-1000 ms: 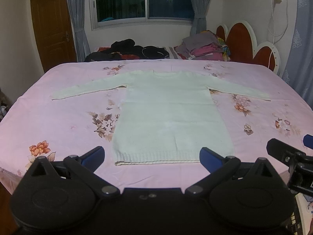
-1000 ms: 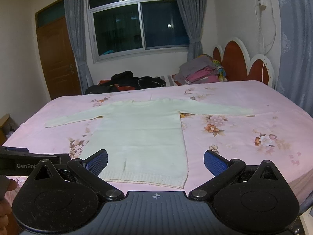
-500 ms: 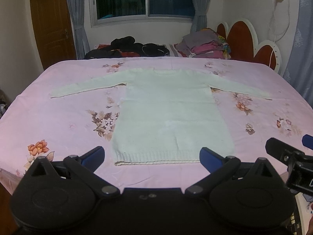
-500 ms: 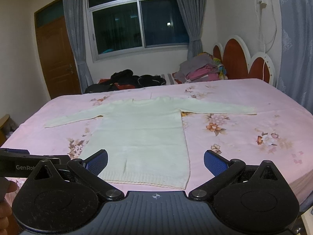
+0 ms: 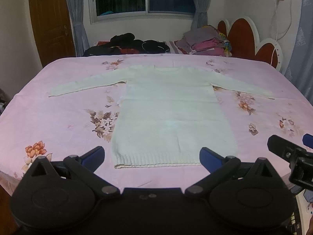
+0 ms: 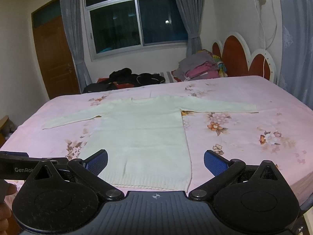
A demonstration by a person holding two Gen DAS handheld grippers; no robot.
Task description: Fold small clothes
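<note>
Jaws spread on both grippers; only the right view shows the sweater's far cuff.

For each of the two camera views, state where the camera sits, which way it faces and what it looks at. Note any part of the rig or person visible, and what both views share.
Left wrist: sits on the left gripper, facing across the bed at the sweater; the right gripper shows at right.
Right wrist: sits on the right gripper, facing likewise; the left gripper and a hand show at left.
Shared: sweater, bed, window, clothes pile.
</note>
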